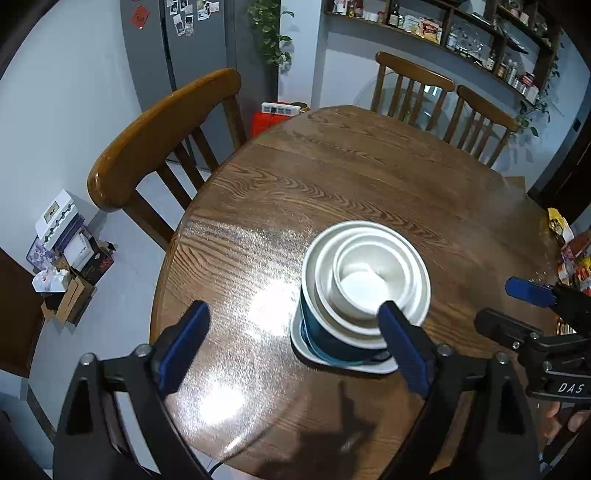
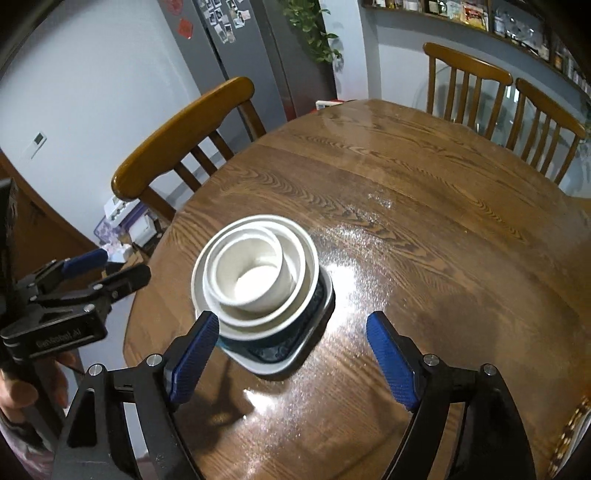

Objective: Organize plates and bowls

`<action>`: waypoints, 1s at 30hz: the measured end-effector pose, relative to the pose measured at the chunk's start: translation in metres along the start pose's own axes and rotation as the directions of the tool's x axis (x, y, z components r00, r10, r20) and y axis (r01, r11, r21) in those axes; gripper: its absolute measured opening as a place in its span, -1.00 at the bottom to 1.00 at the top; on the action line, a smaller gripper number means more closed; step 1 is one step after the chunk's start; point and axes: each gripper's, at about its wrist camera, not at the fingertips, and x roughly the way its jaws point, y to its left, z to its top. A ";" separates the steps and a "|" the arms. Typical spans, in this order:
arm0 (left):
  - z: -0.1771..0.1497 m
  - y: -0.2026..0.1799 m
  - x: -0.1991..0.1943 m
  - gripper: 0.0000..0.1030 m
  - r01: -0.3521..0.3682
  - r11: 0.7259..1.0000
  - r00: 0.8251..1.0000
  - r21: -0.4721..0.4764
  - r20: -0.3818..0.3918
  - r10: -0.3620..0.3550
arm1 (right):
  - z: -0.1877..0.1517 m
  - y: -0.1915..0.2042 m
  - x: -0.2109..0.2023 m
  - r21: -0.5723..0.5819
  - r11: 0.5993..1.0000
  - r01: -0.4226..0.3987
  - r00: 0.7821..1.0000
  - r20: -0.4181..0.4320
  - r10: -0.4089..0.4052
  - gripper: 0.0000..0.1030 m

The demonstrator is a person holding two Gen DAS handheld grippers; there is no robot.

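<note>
A stack of nested bowls (image 1: 365, 284) stands on a white plate (image 1: 306, 345) on the round wooden table (image 1: 332, 177). The outer bowl is dark blue outside, the inner ones are white. In the right wrist view the stack (image 2: 255, 280) sits on the same plate (image 2: 273, 363). My left gripper (image 1: 295, 328) is open and empty, just short of the stack. My right gripper (image 2: 291, 339) is open and empty, its left finger close beside the stack. The right gripper also shows at the right of the left wrist view (image 1: 517, 306), and the left gripper at the left of the right wrist view (image 2: 107, 266).
Wooden chairs stand around the table: one at the left (image 1: 166, 125) and two at the far side (image 1: 413, 81). Snack packets (image 1: 569, 251) lie at the table's right edge. A grey fridge (image 1: 177, 48) and wall shelves (image 1: 461, 33) stand behind.
</note>
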 end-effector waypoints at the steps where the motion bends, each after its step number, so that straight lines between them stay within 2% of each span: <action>1: -0.002 0.000 -0.001 0.92 0.003 1.000 1.000 -0.001 0.003 -0.003 | -0.003 0.002 -0.001 -0.009 1.000 0.000 1.000 0.006 0.000 0.61; 14: -0.023 0.002 -0.011 0.98 -0.010 1.000 1.000 0.009 0.009 0.010 | -0.033 0.020 -0.011 -0.102 0.994 0.027 0.998 0.062 -0.021 0.62; 17: -0.028 0.000 -0.012 0.98 -0.012 1.000 1.000 0.021 0.003 0.012 | -0.039 0.022 -0.010 -0.107 0.994 0.031 0.998 0.063 -0.024 0.62; 22: -0.036 -0.003 -0.010 0.98 0.030 0.999 1.000 0.031 -0.010 -0.030 | -0.047 0.022 -0.009 -0.111 0.993 0.034 0.997 0.069 -0.027 0.62; 25: -0.038 -0.004 -0.010 0.98 0.006 0.999 1.000 0.046 0.006 -0.006 | -0.050 0.021 -0.008 -0.101 0.995 0.026 0.998 0.060 -0.020 0.62; 30: -0.039 -0.006 -0.010 0.98 0.004 0.998 1.000 0.059 0.008 -0.004 | -0.053 0.019 -0.007 -0.090 0.996 0.024 0.999 0.049 -0.020 0.62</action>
